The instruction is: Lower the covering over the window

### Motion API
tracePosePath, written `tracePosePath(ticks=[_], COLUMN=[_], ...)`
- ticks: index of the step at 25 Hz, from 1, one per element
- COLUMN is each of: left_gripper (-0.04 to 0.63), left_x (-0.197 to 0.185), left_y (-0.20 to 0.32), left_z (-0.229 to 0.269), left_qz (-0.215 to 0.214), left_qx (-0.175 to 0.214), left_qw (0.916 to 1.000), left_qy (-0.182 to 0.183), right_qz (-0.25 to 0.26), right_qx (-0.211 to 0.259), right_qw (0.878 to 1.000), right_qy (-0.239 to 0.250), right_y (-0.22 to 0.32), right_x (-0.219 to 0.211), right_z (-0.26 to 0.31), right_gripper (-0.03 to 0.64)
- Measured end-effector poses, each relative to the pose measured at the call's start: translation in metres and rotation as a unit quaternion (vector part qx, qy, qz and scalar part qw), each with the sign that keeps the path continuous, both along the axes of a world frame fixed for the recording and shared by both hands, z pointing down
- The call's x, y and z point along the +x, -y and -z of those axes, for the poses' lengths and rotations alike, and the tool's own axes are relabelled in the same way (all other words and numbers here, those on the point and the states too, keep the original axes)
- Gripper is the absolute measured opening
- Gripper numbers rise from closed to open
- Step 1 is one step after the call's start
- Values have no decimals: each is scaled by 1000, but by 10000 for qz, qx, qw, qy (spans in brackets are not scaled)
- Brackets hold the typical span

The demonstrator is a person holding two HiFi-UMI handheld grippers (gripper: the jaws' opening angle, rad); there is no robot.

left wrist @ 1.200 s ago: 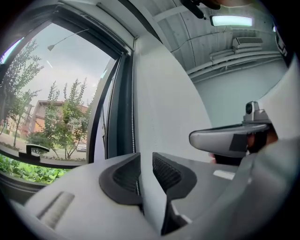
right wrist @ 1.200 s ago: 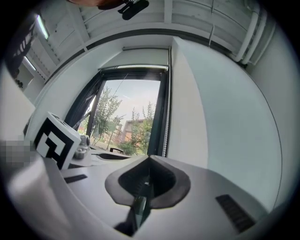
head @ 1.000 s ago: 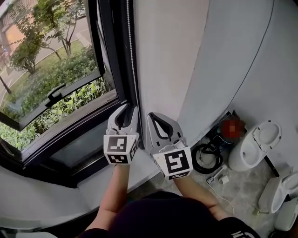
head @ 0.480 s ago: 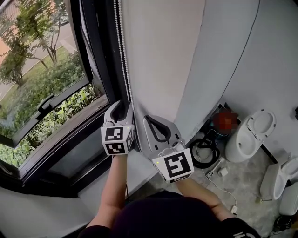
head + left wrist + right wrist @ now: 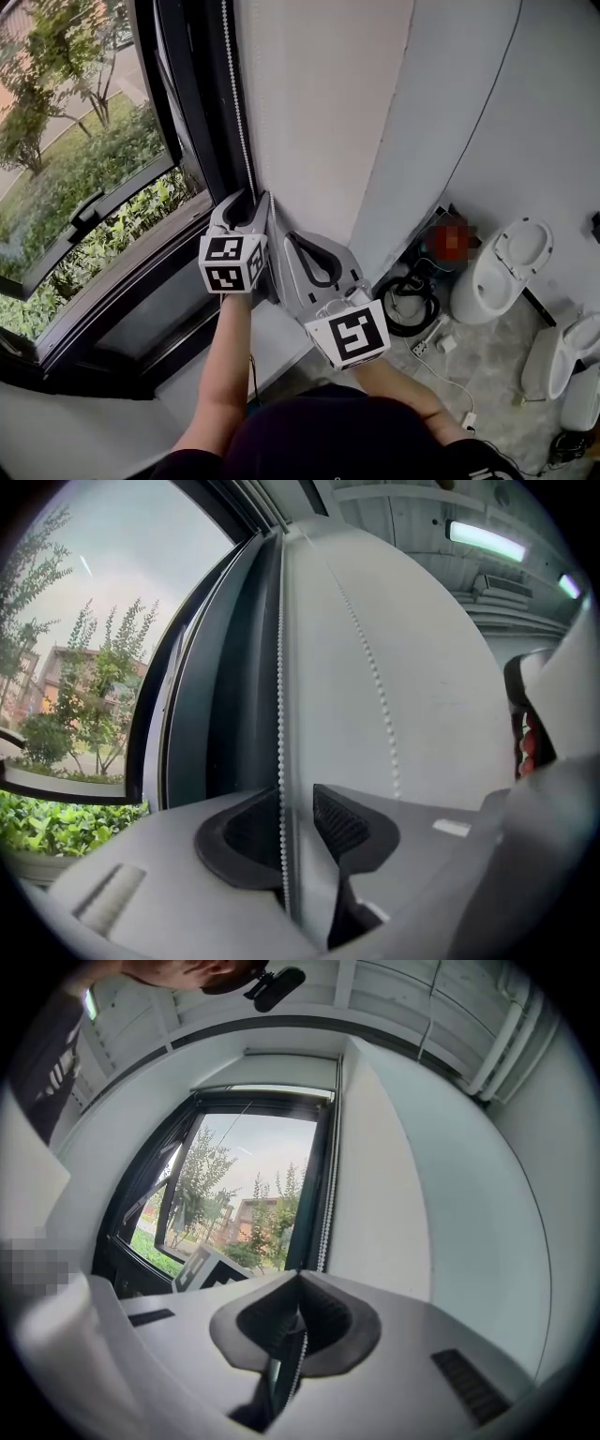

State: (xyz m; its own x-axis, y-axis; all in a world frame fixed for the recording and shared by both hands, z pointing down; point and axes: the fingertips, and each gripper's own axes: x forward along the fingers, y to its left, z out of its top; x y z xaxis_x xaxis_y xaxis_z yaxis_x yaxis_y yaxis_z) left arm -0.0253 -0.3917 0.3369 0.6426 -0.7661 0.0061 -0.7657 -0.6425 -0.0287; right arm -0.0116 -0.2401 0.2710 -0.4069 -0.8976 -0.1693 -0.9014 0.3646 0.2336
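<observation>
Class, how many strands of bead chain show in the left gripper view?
2. One strand runs between the jaws of the left gripper, which have just been opening; the other hangs to its right against the white wall.

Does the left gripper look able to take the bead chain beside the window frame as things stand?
Probably yes: the bead chain already runs between the jaws of the left gripper, which have just been opening and stand apart; nothing blocks it.

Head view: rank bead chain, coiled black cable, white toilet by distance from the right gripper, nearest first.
1. bead chain, gripped in the right gripper itself.
2. coiled black cable, on the floor to its right.
3. white toilet, farther right.
</observation>
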Motion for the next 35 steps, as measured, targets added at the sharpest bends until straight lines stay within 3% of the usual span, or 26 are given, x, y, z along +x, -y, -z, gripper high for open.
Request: tracePosePath(ticks=[7, 10, 19, 24, 31, 35], left_gripper=[109, 28, 25, 23, 23, 23], left_x=[7, 13, 21, 3, -31, -45], left_y=[-1, -4, -29, -61, -118, -148], left_z=[2, 2, -12, -12, -6, -1], left_qz=[-209, -479, -793, -733, -679, -580], left_qx=[-94, -202, -374, -323, -277, -192], left_qw=[9996, 9985, 9962, 9968, 9973, 9981], left_qy=[-135, -183, -12, 51, 50, 7], right_qz=[43, 60, 98, 207, 1233, 1718], right_qx=[68, 87, 149, 66, -580, -602], right_qw=[10000, 9999, 9998, 9995, 9906, 9829], right_qy=[12, 29, 72, 214, 112, 272], right_y=[-5, -7, -15, -20, -16, -21], right_x=[3, 4, 9, 14, -19, -40], right_z=[2, 3, 5, 3, -21, -14], right_gripper=[12, 12, 12, 12, 14, 15])
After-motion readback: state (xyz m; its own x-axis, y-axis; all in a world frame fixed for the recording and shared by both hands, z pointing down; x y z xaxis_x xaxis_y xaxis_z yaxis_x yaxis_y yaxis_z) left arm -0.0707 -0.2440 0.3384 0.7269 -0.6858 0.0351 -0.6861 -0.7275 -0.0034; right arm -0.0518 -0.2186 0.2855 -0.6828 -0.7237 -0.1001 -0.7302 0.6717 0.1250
